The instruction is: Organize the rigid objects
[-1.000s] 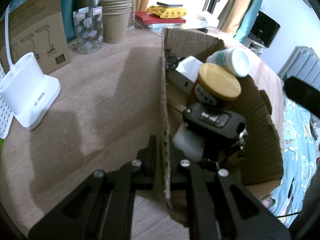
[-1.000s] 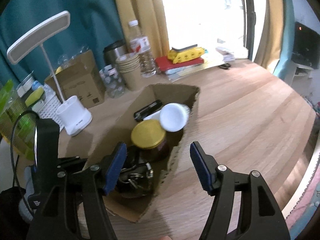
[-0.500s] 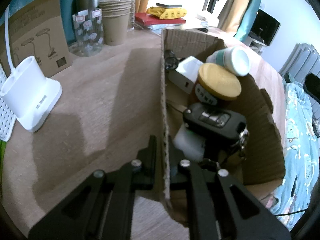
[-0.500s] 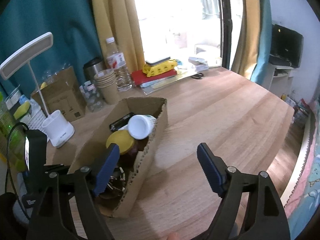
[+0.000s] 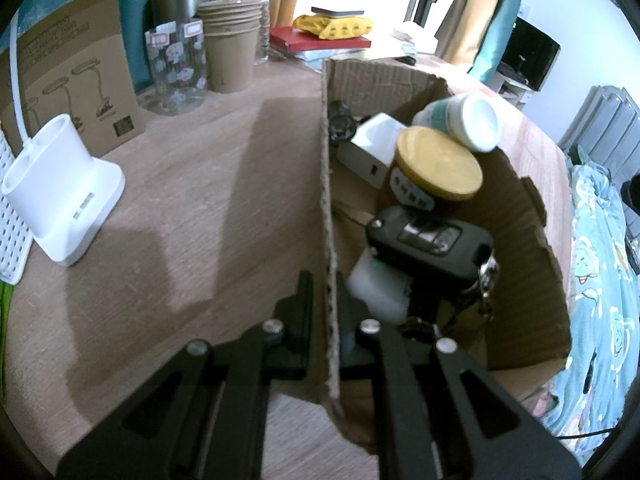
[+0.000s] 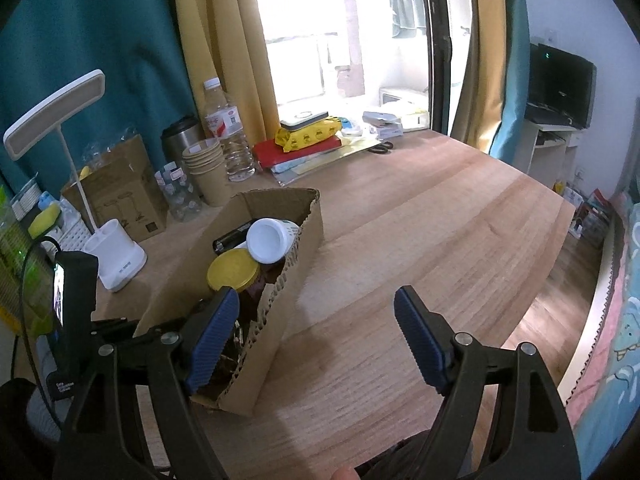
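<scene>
We are gripping the near wall of the cardboard box (image 5: 329, 184) with the left gripper (image 5: 325, 300), its jaws closed on the corrugated edge at lower centre of the left wrist view. The box is sitting on the wooden desk (image 5: 192, 184), and inside it we are seeing a black car key (image 5: 430, 240) on top, a jar with a yellow lid (image 5: 438, 168) behind it, a white-capped bottle (image 5: 466, 120) leaning at the far side, and a white block (image 5: 372, 148) by the left wall. In the right wrist view our right gripper (image 6: 316, 340) is hovering over bare desk at lower centre, its blue-padded jaws standing wide apart with nothing between them, the box (image 6: 272, 304) just to the left. A white lamp base (image 5: 60, 196) is standing at the left edge.
</scene>
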### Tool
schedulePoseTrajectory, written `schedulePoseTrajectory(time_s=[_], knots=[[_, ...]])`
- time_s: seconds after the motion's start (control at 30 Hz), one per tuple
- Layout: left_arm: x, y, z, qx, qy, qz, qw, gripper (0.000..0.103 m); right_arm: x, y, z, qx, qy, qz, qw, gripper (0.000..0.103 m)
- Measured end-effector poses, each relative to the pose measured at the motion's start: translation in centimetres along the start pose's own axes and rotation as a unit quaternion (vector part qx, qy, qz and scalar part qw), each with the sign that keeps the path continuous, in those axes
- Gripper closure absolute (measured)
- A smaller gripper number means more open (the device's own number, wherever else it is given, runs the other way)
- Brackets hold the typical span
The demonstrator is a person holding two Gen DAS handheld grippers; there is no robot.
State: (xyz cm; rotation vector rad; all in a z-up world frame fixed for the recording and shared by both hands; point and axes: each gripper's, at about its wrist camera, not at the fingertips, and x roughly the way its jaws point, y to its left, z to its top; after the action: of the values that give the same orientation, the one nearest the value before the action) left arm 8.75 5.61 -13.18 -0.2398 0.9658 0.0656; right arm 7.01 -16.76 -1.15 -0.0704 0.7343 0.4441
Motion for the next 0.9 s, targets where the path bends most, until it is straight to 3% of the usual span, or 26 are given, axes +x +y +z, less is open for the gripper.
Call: schedulePoseTrajectory(time_s=[0.27,0.37,0.6,0.63,0.7,0.77,0.9], knots=[[-1.2,0.0,0.3,0.01,-0.016,0.0,0.9998,0.093,-0.8,-0.6,0.1,0.004,-0.008,-0.005,1.0,0.02],[-2.6,-0.4,0.2,0.021,-0.032,0.007,0.9992,0.082,-1.3,-0.5,0.2,0.004,-0.014,-0.003,1.0,0.02],[-8.3,-2.2,0.2,0.05,-0.107,0.035,0.9923,0.077,-3.4,-0.3,0.8,-0.001,-0.035,0.0,0.999,0.02],[-8.9,-2.5,0.2,0.051,-0.117,0.036,0.9912,0.07,-3.7,-0.3,0.9,-0.001,-0.037,0.0,0.999,0.02],[-10.6,-2.8,0.3,0.05,-0.138,0.032,0.9887,0.042,-4.5,-0.2,0.9,-0.002,-0.045,0.001,0.999,0.02],[-12.3,-3.0,0.1,0.043,-0.16,0.023,0.9859,0.036,-5.4,0.0,0.9,-0.003,-0.052,0.001,0.999,0.02],[-14.9,-3.6,-0.1,0.04,-0.182,0.019,0.9822,0.034,-7.3,0.3,0.8,-0.004,-0.064,0.002,0.998,0.02]])
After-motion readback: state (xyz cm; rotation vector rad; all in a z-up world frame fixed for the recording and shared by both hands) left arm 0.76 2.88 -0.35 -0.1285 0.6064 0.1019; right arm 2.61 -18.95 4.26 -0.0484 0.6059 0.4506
